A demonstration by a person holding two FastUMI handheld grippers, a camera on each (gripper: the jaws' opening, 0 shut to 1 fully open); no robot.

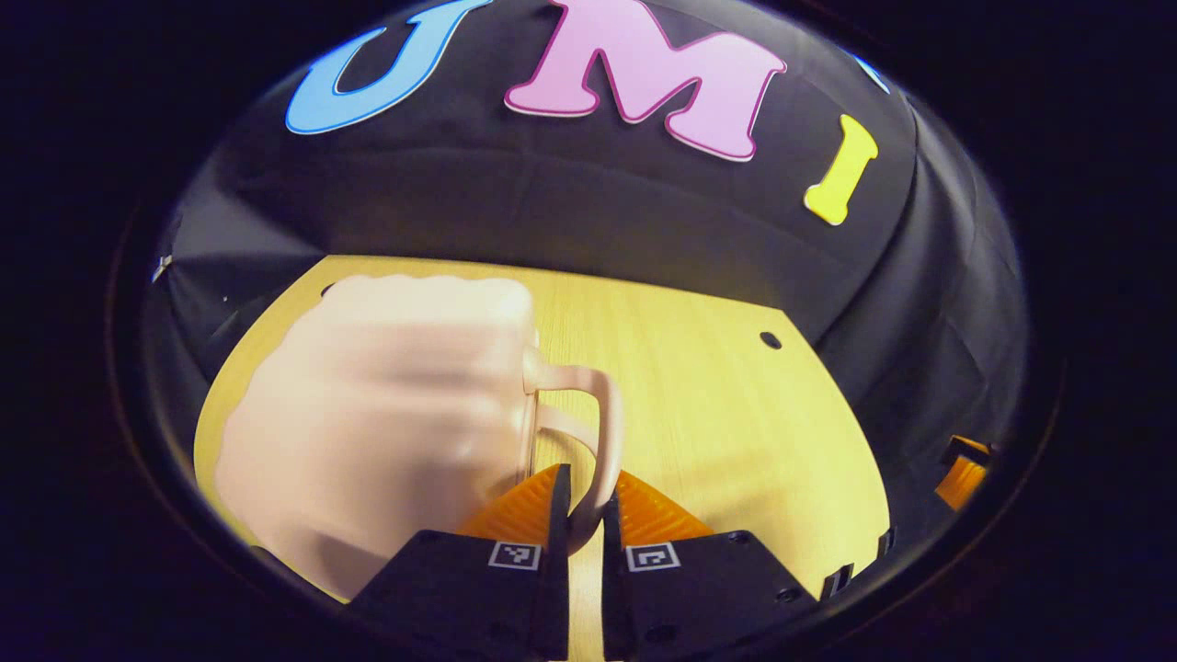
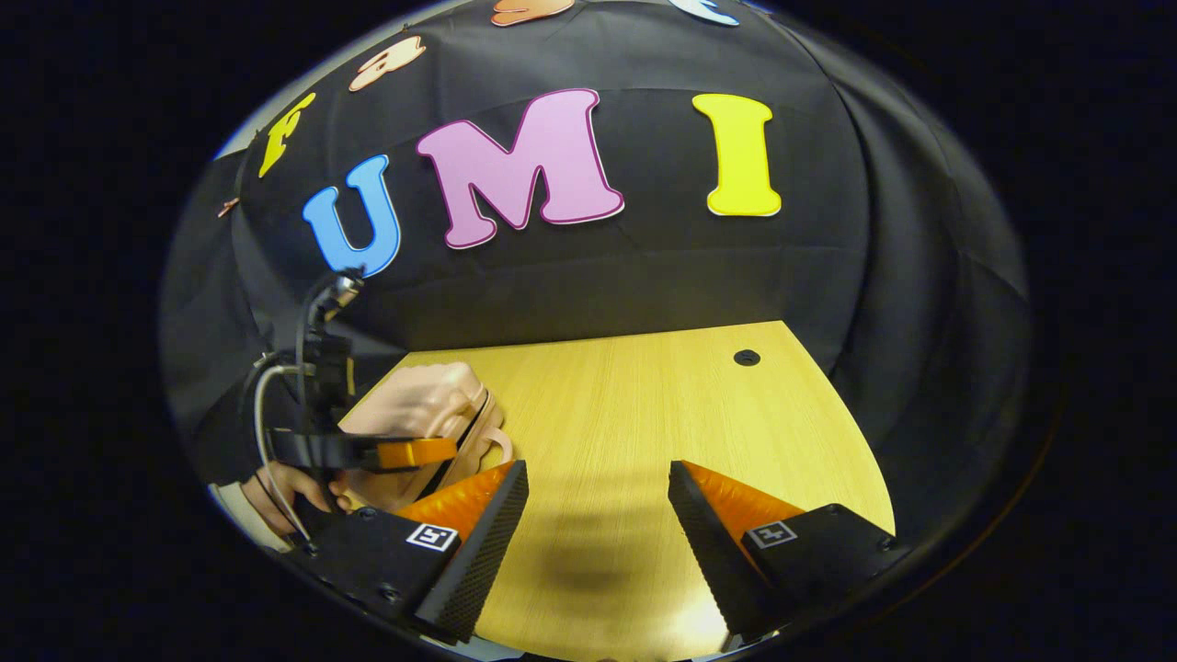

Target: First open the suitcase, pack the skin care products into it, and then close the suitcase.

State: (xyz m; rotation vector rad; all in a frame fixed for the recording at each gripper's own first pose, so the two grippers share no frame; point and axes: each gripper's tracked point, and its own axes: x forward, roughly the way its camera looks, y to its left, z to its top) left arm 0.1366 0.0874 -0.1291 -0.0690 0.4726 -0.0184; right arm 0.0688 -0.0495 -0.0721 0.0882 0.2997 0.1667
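A small pale pink suitcase lies shut on the wooden table, blurred in the left gripper view. Its looped handle juts right. My left gripper is shut on that handle, both orange fingers pressing its lower end. In the right gripper view the same suitcase sits at the far left, with the left gripper and the hand holding it in front. My right gripper hovers over bare table, fingers wide open with nothing between them.
A small dark hole marks the table's far right corner. The wood between the suitcase and the right edge is bare. The black cloth wall stands right behind the table. An orange part shows at the far right of the left gripper view.
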